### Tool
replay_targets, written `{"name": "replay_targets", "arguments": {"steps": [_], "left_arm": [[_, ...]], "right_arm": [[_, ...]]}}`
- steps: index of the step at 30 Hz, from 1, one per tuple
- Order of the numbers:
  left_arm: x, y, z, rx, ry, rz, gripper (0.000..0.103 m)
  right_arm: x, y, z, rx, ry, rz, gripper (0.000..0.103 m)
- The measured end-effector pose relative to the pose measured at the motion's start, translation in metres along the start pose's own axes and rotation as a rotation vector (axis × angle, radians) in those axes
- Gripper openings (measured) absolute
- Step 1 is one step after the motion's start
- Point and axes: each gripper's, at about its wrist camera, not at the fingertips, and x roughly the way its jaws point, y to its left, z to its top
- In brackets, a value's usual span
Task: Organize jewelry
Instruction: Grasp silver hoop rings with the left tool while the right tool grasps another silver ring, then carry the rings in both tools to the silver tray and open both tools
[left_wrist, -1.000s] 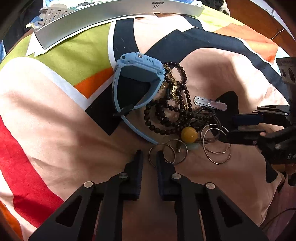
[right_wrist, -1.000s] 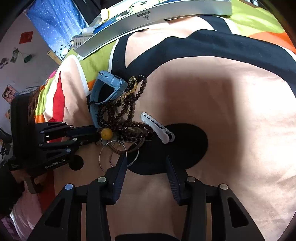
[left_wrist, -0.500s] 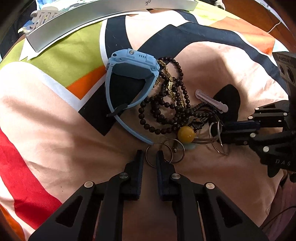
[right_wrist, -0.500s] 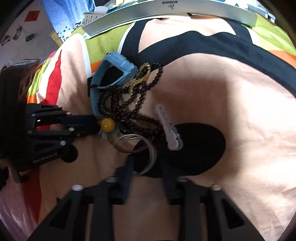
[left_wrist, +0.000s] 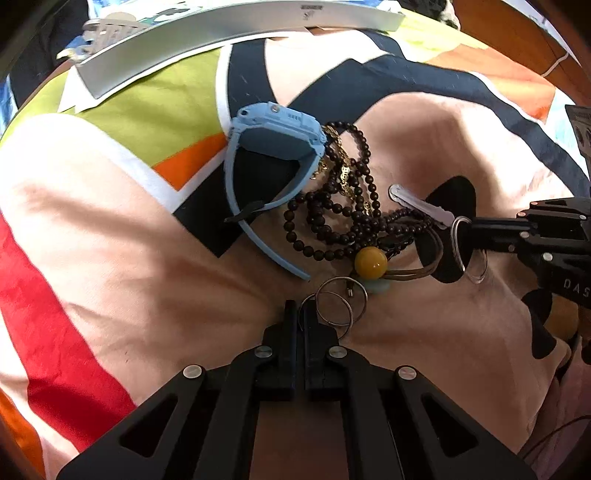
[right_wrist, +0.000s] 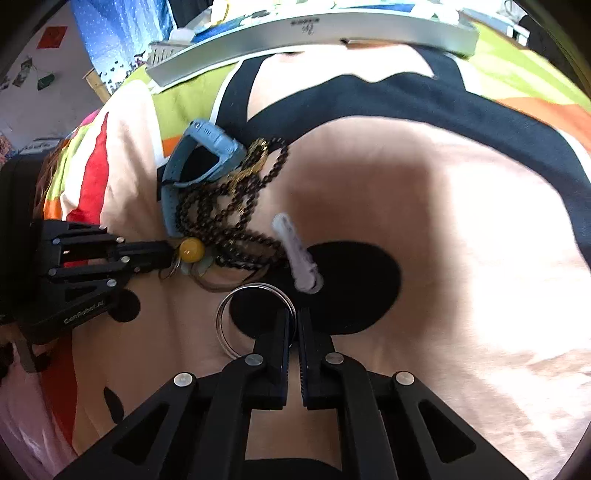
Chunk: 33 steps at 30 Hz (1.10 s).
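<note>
Left gripper (left_wrist: 300, 315) clamps small rings (left_wrist: 334, 304); right gripper (right_wrist: 292, 325) clamps thin bangles (right_wrist: 255, 314) at rim. Light, stiff, slippery.

A home bedroom, by the look of it. A soft, rumpled bedspread (left_wrist: 110, 229) printed in pink, red, green and navy shapes fills both views. Beyond its far edge, in the right wrist view, stand a pale wall (right_wrist: 26, 74) with small pictures stuck to it, a blue dotted cloth (right_wrist: 118, 33) and a white plastic basket (right_wrist: 162, 55).
</note>
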Motion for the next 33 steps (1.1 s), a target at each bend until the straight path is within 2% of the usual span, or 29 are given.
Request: {"name": "replay_targets", "arguments": {"steps": [9,17,22,27,30,33], "left_arm": [[-0.034,0.006,-0.012,-0.053,-0.090,0.035,0.001],[-0.081,0.003,-0.013,-0.090,-0.227,0.024,0.001],[-0.101,0.014,0.019,-0.113,-0.293,0.012,0.001],[-0.114,0.041,0.070,-0.161,-0.369,0.024,0.001],[-0.119,0.055,0.104,-0.174,-0.414,0.031,0.001],[-0.114,0.070,0.141,-0.178,-0.436,0.055,0.001]], "right_arm": [[-0.025,-0.003,0.002,-0.002,-0.130,-0.038,0.004],[-0.049,0.004,0.004,-0.021,-0.265,-0.028,0.003],[-0.065,0.010,0.012,-0.029,-0.361,-0.019,0.003],[-0.084,0.014,0.034,-0.032,-0.489,-0.006,0.003],[-0.096,0.010,0.059,-0.010,-0.604,0.018,0.003],[-0.100,0.001,0.088,0.032,-0.679,0.046,0.003]]}}
